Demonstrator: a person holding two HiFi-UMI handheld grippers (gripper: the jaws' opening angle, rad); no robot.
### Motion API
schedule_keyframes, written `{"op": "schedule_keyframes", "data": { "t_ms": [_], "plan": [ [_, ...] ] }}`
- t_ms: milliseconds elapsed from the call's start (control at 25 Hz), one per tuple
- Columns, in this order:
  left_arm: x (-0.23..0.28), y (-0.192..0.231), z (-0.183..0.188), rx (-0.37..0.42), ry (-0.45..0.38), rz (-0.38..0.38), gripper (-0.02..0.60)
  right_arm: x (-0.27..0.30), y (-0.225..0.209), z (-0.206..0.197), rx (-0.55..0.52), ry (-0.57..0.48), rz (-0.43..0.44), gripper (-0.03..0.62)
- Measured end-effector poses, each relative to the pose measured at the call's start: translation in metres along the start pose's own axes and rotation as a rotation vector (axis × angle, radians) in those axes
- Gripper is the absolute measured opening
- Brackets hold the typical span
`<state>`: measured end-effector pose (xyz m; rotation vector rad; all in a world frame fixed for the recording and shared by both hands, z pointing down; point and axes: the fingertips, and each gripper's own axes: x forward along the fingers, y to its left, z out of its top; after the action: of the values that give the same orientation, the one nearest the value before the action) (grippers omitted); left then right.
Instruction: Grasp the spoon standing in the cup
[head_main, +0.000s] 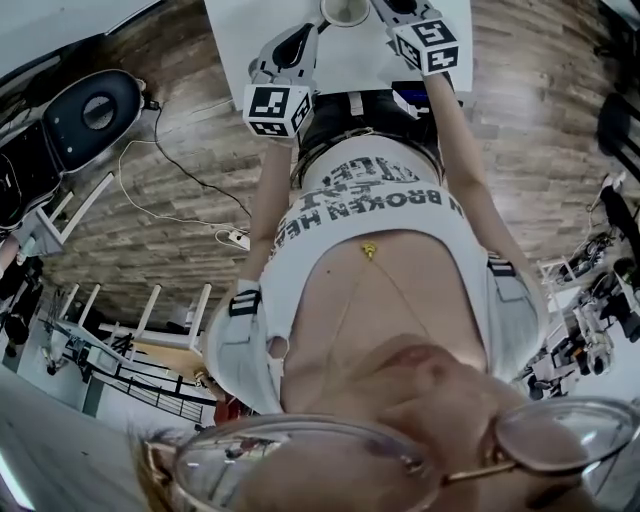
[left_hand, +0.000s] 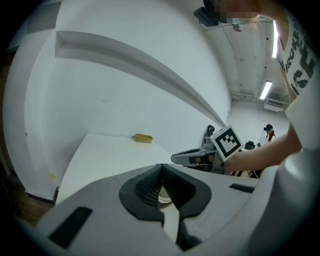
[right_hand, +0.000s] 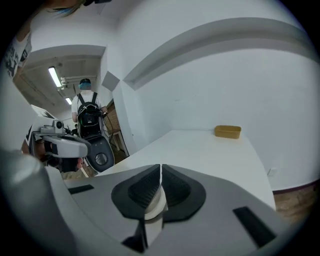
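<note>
The white table (head_main: 230, 30) is stretching away in front of the person, and both tools are hovering over its near edge. The left gripper (left_hand: 161, 171) is sitting clenched, its pads meeting at the tips with nothing between them. The right gripper (right_hand: 160, 175) is likewise pressed shut and carrying nothing.

The cup (head_main: 345, 10) is standing on the table between the two tools and just ahead of them. Each gripper view is catching only a pale curve of its rim low behind the closed pads. I am not making out the spoon in any view. If it is standing in the cup, its handle is running upright, so the jaws would have to part first and close on it from either side. The right gripper is looking the nearer of the two. A small tan box (right_hand: 228, 131) is lying well beyond, at the far end.

The shirt (head_main: 370, 200) is showing the word "BROKEN". The cup is showing no label.
</note>
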<state>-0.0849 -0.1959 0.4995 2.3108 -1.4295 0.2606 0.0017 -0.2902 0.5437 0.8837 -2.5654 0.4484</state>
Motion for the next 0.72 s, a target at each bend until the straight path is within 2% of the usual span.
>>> {"op": "schedule_keyframes", "data": {
  "t_ms": [240, 320, 440, 720],
  "plan": [
    [-0.008, 0.005, -0.007, -0.006, 0.012, 0.02, 0.006, 0.018, -0.007, -0.015, 0.091, 0.033, 0.034, 0.013],
    [-0.01, 0.007, -0.011, -0.004, 0.017, 0.025, 0.006, 0.024, -0.009, -0.023, 0.115, 0.051, 0.038, 0.073],
    [-0.013, 0.008, -0.014, -0.003, 0.023, 0.036, 0.006, 0.03, -0.01, -0.03, 0.122, 0.078, 0.044, 0.076],
    [-0.021, 0.011, -0.018, -0.013, 0.025, 0.072, 0.006, 0.047, -0.014, -0.037, 0.187, 0.12, 0.101, 0.144]
  ]
}}
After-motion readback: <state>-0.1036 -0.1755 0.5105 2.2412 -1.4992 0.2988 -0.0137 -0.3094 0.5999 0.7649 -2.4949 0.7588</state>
